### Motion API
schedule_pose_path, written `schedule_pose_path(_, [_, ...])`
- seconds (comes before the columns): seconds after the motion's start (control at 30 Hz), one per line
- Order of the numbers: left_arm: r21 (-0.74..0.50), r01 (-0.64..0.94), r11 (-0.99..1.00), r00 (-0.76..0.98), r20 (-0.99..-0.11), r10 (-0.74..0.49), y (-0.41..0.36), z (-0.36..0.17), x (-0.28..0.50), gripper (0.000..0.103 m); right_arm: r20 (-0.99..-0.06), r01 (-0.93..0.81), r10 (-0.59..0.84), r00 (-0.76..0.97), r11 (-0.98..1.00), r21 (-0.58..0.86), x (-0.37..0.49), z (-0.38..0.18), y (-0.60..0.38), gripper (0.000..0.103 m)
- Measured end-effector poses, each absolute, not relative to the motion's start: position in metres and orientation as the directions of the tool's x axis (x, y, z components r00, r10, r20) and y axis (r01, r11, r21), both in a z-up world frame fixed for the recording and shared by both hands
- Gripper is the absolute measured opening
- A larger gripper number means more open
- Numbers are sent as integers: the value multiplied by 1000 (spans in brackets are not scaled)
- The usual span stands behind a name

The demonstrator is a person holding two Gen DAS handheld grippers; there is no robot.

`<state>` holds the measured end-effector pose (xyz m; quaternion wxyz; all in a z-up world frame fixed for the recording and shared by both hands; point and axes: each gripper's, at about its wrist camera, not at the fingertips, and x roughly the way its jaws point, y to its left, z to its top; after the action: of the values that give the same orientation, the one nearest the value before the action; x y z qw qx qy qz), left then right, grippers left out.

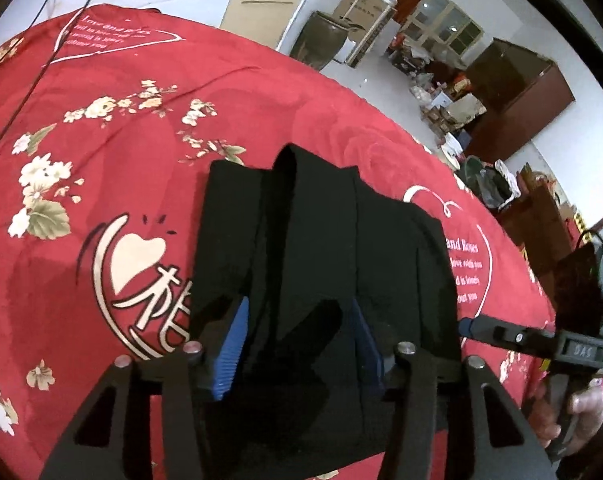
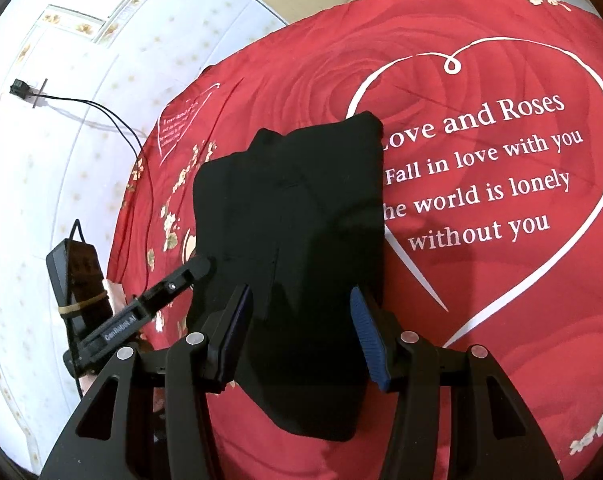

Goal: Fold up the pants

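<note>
1. The black pants [image 2: 293, 240] lie folded into a compact bundle on the red bedspread [image 2: 481, 320], filling the lower middle of both wrist views, with their far end bunched toward the centre of each frame.
2. The left gripper [image 1: 297, 340] sits low in its own view, its blue-padded fingers [image 1: 231, 354] spread wide to either side of the dark cloth; the pads do not visibly press it.
3. The right gripper [image 2: 301, 332] stands the same way at the bottom of its view, jaws apart with the fabric between them; whether the pads touch the cloth I cannot tell.
4. In the right wrist view the left gripper's tip meets the bundle's left edge; a hand [image 1: 581, 412] holds the other tool at lower right in the left wrist view.
5. Past the pants, a white heart with "Love and Roses" lettering [image 2: 477, 120] fills the upper right.
6. Farther off, a cluttered floor and brown cabinet [image 1: 521, 92] occupy the left view's upper right.
</note>
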<state>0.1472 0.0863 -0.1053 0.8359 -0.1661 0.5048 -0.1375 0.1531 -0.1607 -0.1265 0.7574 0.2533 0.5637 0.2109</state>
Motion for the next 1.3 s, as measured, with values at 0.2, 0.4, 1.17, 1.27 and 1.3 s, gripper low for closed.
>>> schedule_pose_path(0.2, [-403, 43, 914, 435, -816, -381, 86, -114, 149, 47, -751, -30, 601, 272, 785, 618, 155, -127, -158, 52])
schedule_pose_path(0.4, [-521, -1, 853, 419, -775, -473, 104, -107, 143, 31, -753, -41, 599, 273, 789, 613, 155, -123, -156, 52])
schedule_pose_path(1.17, [-560, 15, 828, 308, -785, -537, 92, -127, 148, 42, -758, -40, 598, 262, 791, 610, 152, -125, -152, 52])
schedule_pose_path(1.27, [-531, 13, 847, 331, -797, -505, 85, -127, 150, 32, -760, -38, 596, 259, 792, 609, 151, -125, -150, 52])
schedule_pose_path(1.3, [-512, 10, 859, 335, -808, -486, 84, -126, 149, 28, -760, -39, 595, 260, 793, 608, 150, -124, -150, 52])
